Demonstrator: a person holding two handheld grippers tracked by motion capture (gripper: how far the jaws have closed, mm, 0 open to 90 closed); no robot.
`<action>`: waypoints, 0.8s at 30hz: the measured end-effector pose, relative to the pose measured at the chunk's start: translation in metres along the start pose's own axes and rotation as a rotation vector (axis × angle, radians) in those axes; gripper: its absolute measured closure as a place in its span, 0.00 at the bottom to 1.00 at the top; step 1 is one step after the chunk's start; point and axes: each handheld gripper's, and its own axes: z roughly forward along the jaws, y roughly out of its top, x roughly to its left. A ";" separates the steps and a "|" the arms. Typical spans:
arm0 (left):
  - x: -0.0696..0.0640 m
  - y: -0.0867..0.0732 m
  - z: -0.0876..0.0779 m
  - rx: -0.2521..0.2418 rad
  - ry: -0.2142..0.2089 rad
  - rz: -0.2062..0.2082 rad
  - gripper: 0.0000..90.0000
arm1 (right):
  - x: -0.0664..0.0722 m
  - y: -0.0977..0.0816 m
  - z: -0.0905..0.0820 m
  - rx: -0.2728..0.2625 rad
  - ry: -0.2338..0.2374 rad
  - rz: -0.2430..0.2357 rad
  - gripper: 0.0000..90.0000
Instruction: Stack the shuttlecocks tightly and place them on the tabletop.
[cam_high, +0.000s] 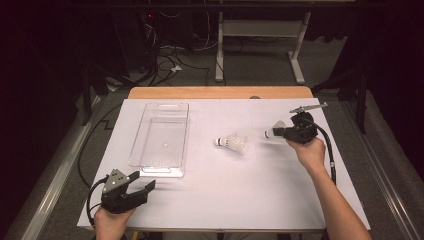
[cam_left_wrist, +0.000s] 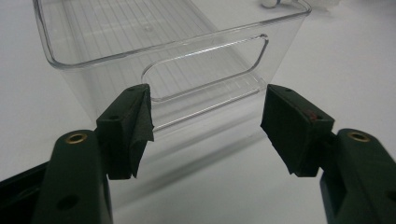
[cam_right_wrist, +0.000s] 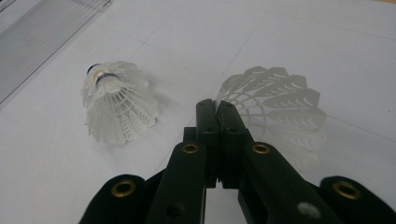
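I have the right gripper out over the right half of the white desk, well above my left one in the high view. Its fingers are pressed together and clamp the skirt of a white shuttlecock; in the right gripper view the feathered cone fans out just past and to the right of the closed tips. In the high view that shuttlecock pokes out to the left of the gripper, cork end leading. I cannot tell whether it is lifted off the desk or rests on it.

A second shuttlecock lies on its side near the middle of the desk, between the held one and the clear plastic tray, apart from both. In the right gripper view it sits to the left of my fingers, its banded cork pointing up and away.

My left gripper rests at the near left corner of the desk, just short of the tray's near end. Its fingers stand wide apart with nothing between them, facing the cut-out handle in the tray's end wall.
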 end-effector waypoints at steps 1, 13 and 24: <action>0.000 0.000 0.000 -0.001 0.000 -0.001 0.38 | 0.001 -0.001 -0.001 -0.003 0.002 -0.002 1.00; 0.000 0.000 0.000 -0.002 -0.004 -0.003 0.38 | 0.005 -0.015 -0.004 -0.009 0.026 0.002 1.00; 0.000 0.000 0.000 -0.006 -0.003 -0.003 0.38 | 0.010 -0.027 -0.005 -0.011 0.046 0.003 1.00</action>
